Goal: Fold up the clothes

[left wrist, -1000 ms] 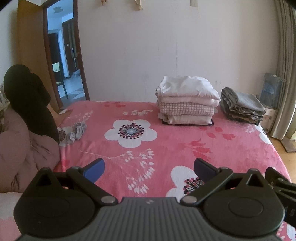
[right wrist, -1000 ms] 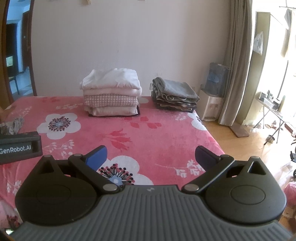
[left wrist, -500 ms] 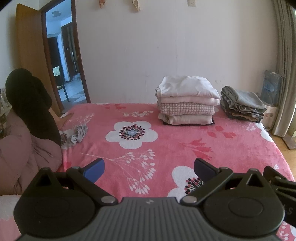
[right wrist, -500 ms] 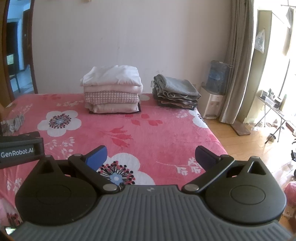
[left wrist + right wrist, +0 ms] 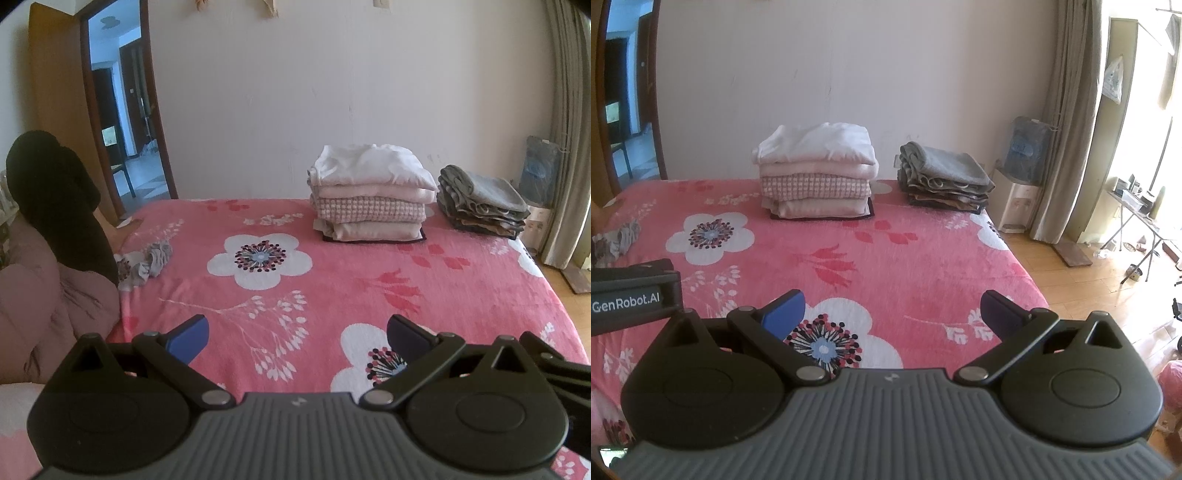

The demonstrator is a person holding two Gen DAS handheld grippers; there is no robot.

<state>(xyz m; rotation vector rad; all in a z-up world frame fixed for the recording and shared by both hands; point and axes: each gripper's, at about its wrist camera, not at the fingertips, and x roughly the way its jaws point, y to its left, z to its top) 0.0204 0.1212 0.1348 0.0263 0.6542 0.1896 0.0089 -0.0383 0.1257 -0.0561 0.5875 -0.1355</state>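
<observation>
Left wrist view: left claw (image 5: 297, 332) wide, empty, over pink bed (image 5: 332, 280). Right claw (image 5: 892, 310) wide, empty too. Two folded piles (image 5: 371, 192) far back. Gray cloth (image 5: 147, 264) half hidden.

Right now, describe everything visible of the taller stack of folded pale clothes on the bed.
The taller stack of folded pale clothes sits on the pink floral bedspread near the far wall. White soft piece on top, pale pink below, then a pink-and-white checked layer, a cream one, and a thin dark item at the bottom. Neat and upright, with a gap to the grey folded stack beside it. Neither gripper touches it.
</observation>
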